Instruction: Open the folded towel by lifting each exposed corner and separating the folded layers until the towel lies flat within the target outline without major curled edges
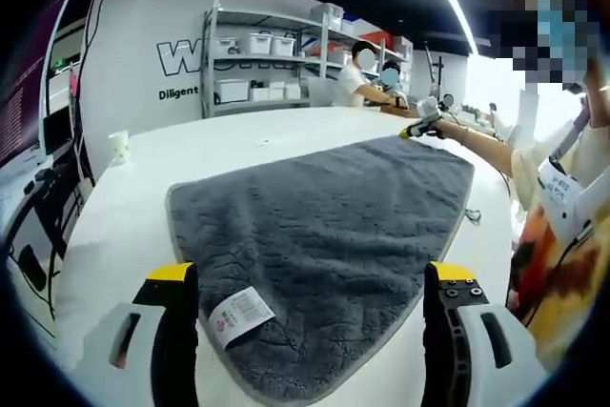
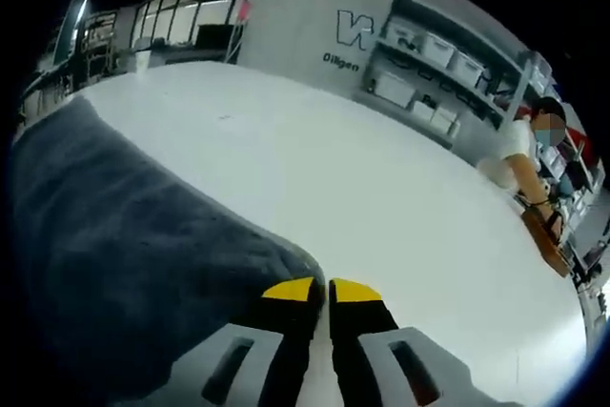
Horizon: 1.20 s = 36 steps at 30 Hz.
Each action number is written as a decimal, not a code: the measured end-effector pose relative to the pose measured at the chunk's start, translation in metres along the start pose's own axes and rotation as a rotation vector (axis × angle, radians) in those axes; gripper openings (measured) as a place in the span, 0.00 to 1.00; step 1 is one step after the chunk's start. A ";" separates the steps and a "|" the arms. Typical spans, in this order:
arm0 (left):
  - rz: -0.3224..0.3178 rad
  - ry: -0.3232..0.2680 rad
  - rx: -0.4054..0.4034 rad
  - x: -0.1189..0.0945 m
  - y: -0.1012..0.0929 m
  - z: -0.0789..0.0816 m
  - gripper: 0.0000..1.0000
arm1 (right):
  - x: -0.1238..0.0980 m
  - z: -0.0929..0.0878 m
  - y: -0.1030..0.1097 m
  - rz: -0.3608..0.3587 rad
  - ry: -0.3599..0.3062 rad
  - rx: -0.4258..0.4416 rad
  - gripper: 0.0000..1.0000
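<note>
A grey fluffy towel (image 1: 334,226) lies spread on the white table (image 1: 219,150), with a white label (image 1: 240,315) at its near corner. My left gripper (image 1: 310,288) is open, its yellow-tipped jaws standing wide on either side of that near corner, just above the cloth. My right gripper (image 1: 424,126), in a person's hand, sits at the towel's far corner. In the right gripper view the towel (image 2: 124,254) covers the left side and its corner runs right up to my right gripper (image 2: 322,291), whose jaws are pressed together on the corner's edge.
A paper cup (image 1: 119,147) stands near the table's left edge. A small dark item (image 1: 472,216) lies on the table beside the towel's right edge. Shelves with white bins (image 1: 257,54) line the back wall, and people (image 1: 362,78) sit beyond the table.
</note>
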<state>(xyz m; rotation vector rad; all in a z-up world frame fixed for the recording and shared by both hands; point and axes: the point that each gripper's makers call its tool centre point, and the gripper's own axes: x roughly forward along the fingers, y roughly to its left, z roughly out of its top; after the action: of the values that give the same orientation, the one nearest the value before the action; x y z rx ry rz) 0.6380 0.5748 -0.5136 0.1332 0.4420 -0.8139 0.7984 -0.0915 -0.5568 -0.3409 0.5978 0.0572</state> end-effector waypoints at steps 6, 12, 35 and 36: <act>0.001 -0.002 0.000 -0.002 0.001 0.001 0.97 | -0.006 -0.003 -0.020 -0.051 0.010 0.046 0.27; 0.002 -0.002 0.004 -0.003 0.001 0.001 0.98 | -0.029 -0.010 -0.020 -0.039 0.015 0.049 0.40; 0.028 0.004 0.005 -0.012 0.003 0.000 0.99 | -0.159 -0.033 0.076 0.173 -0.059 0.105 0.99; 0.031 0.007 0.005 -0.013 0.003 -0.002 0.99 | -0.163 -0.035 0.083 0.192 -0.054 0.079 0.99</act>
<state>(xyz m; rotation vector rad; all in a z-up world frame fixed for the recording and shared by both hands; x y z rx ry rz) 0.6314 0.5860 -0.5094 0.1471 0.4431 -0.7847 0.6325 -0.0170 -0.5171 -0.2036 0.5762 0.2259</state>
